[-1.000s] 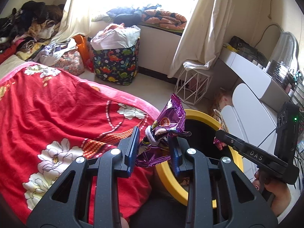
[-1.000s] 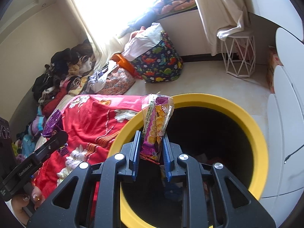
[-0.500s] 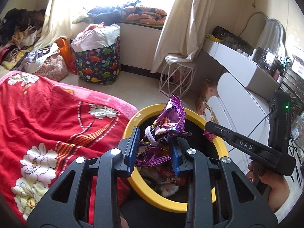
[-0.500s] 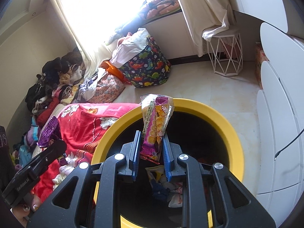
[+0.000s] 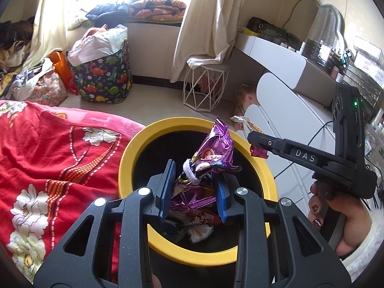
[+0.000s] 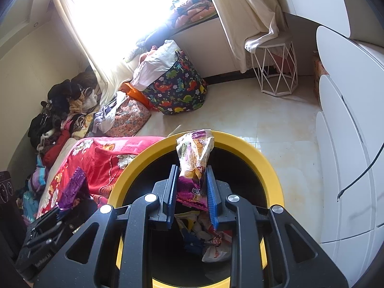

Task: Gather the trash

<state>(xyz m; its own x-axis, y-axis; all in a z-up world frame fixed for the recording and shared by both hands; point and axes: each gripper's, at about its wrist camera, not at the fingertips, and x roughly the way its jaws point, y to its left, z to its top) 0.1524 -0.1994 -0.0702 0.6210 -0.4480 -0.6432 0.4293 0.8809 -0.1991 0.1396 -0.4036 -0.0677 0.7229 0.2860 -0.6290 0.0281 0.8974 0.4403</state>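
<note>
Disposal step, judging by the layout: both wrappers poised above the yellow-rimmed bin [image 5: 134, 153], neither yet dropped. Left hand-held gripper [image 5: 194, 192] clamped on a crumpled purple foil wrapper [image 5: 213, 151], held right over the bin's dark mouth beside the red floral blanket [image 5: 48, 158]. Right hand-held gripper [image 6: 190, 192] clamped on a clear-and-purple snack packet [image 6: 194, 165], likewise above the same bin [image 6: 264, 158], with earlier litter [image 6: 211, 240] lying at the bottom.

Next move, by estimate: parting of both pairs of blue pads so each wrapper falls clear inside the rim. Needs both tips well inside the yellow ring, since light foil may cling to a pad or drift onto the blanket; a slight shake may be called for.

Writing: "DAS" in pale letters along the arm of the right hand-held gripper, seen from the left wrist view. Round red-and-gold emblem on the purple foil, text unreadable. White characters on the snack packet's purple band, too small to make out. Lettering on the left hand-held gripper's body, in the right wrist view, illegible.
</note>
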